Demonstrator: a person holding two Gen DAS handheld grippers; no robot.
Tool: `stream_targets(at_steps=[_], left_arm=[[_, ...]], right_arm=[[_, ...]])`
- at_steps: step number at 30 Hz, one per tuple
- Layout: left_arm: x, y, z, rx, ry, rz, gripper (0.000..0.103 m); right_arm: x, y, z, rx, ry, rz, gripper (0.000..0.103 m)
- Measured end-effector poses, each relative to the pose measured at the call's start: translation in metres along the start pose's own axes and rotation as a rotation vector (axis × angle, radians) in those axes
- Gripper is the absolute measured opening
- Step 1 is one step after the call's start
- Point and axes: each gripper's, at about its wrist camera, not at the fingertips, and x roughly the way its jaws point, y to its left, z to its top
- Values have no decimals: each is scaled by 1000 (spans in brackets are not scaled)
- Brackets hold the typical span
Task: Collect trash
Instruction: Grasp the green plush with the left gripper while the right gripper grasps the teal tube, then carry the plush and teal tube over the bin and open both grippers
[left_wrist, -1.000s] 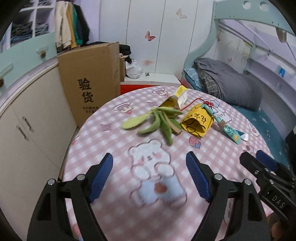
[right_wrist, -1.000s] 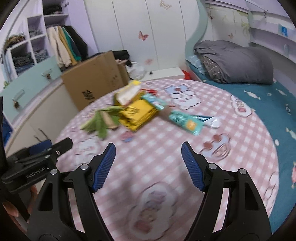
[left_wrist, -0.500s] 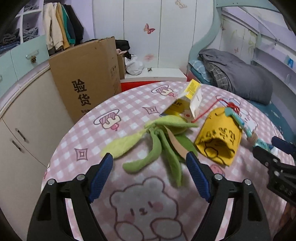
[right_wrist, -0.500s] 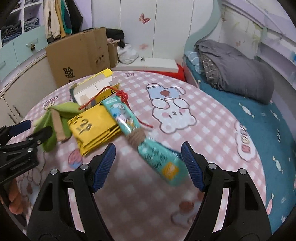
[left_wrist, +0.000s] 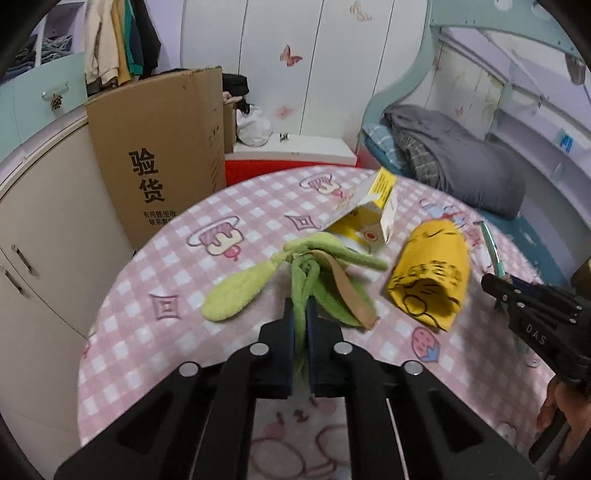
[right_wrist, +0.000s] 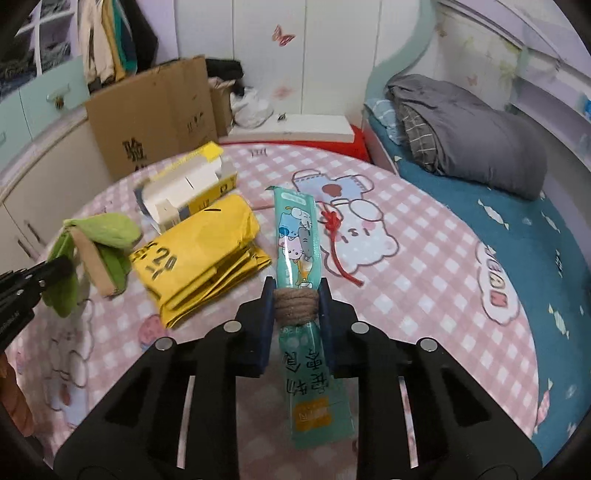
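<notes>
On the pink checked tablecloth (left_wrist: 207, 236) lie a green felt leaf bundle (left_wrist: 240, 284) with a brown strip, a yellow folded bag (left_wrist: 432, 273), and an open yellow-white carton (left_wrist: 373, 210). My left gripper (left_wrist: 301, 321) is shut on one green strand of the bundle. My right gripper (right_wrist: 295, 299) is shut on a teal snack packet (right_wrist: 295, 229) at its twine-wrapped middle. The bundle (right_wrist: 99, 236), the bag (right_wrist: 199, 254) and the carton (right_wrist: 184, 188) lie to its left, with a red string (right_wrist: 336, 240) to its right.
A large cardboard box (left_wrist: 159, 147) stands beyond the table at the left, by white cabinets (left_wrist: 33, 229). A bed with a grey blanket (right_wrist: 465, 129) lies at the right. The right gripper shows at the left view's right edge (left_wrist: 532, 314).
Both grippers moved forward and shut: the left on the green bundle, the right on the teal packet. Both were open half a second ago.
</notes>
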Motion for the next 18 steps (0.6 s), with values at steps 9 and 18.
stream_targets(at_steps=[9, 18], left_arm=[[-74, 33, -13, -45, -113, -47, 5], [-144, 88, -42, -122, -178, -46, 6]], right_arm=[[-59, 25, -6, 35, -57, 105, 22], [-110, 111, -12, -24, -90, 279, 22]])
